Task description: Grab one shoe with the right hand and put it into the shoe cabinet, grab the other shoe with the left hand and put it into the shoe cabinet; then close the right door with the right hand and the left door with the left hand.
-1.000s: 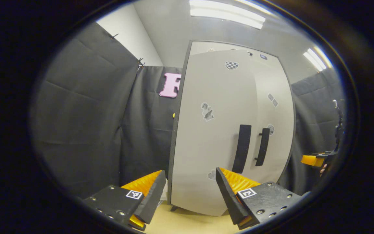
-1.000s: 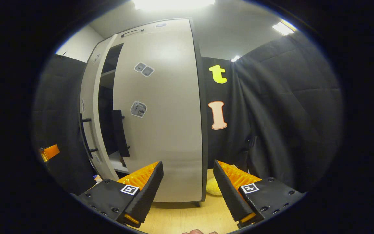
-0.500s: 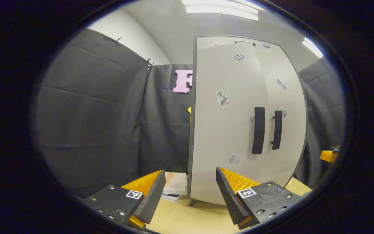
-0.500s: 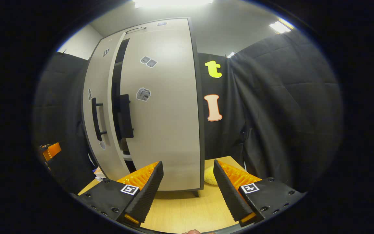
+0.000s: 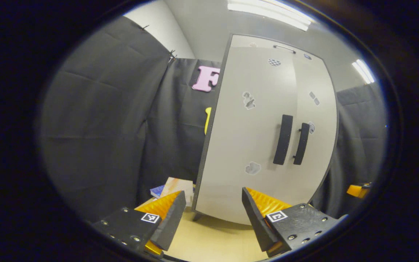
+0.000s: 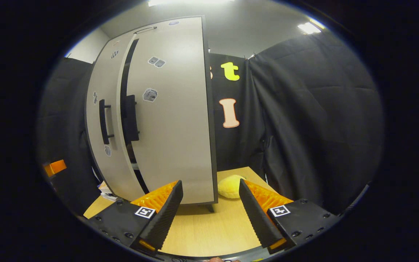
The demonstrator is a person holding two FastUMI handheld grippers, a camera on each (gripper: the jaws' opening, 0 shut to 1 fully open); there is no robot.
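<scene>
Your left claw [image 5: 213, 214] hangs open and empty above the counter [image 5: 209, 242], facing the shoe cabinet [image 5: 264, 134], which stands upright with its long axis vertical. From here both doors look shut, their two black handles [image 5: 290, 144] running vertically side by side near the middle seam. Some books [image 5: 171, 186] lie on the counter just left of the cabinet.

Your right claw [image 6: 211, 211] is also spread with nothing between its fingers. In the right gripper view, a dark gap [image 6: 124, 98] shows between the left door [image 6: 102, 120] and the right door [image 6: 173, 116], so they are not fully together. You cannot see the shoes; the cabinet's inside is hidden. A yellow soft object [image 6: 230, 186] sits on the counter beside the cabinet's right foot.
</scene>
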